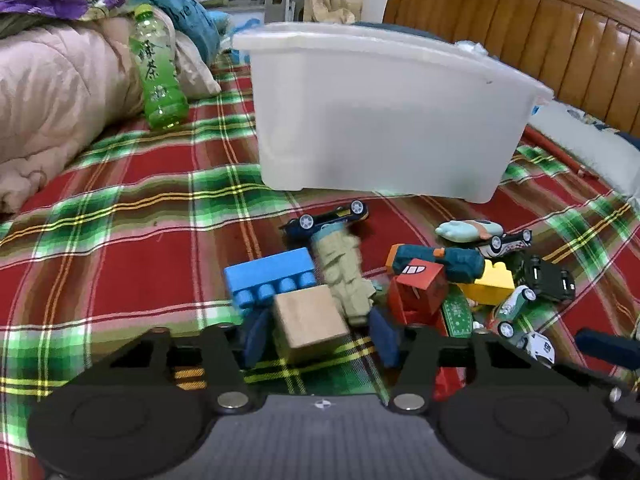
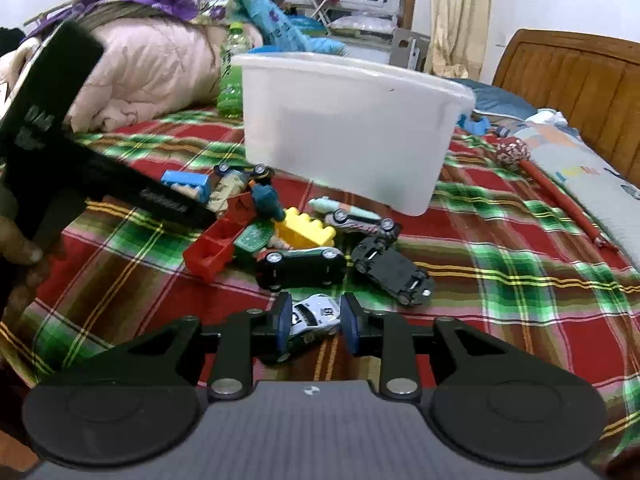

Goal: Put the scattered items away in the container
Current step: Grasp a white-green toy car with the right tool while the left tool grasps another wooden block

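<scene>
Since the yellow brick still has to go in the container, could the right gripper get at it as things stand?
Probably not directly. The right gripper already has a white toy car between its fingers, and the dark green car lies between it and the yellow brick, which sits wedged in the pile.

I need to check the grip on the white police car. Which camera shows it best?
The right wrist view: the white police car sits centred between the right gripper's pads, close up. The left wrist view shows it only small, at the pile's right edge, partly hidden.
</scene>
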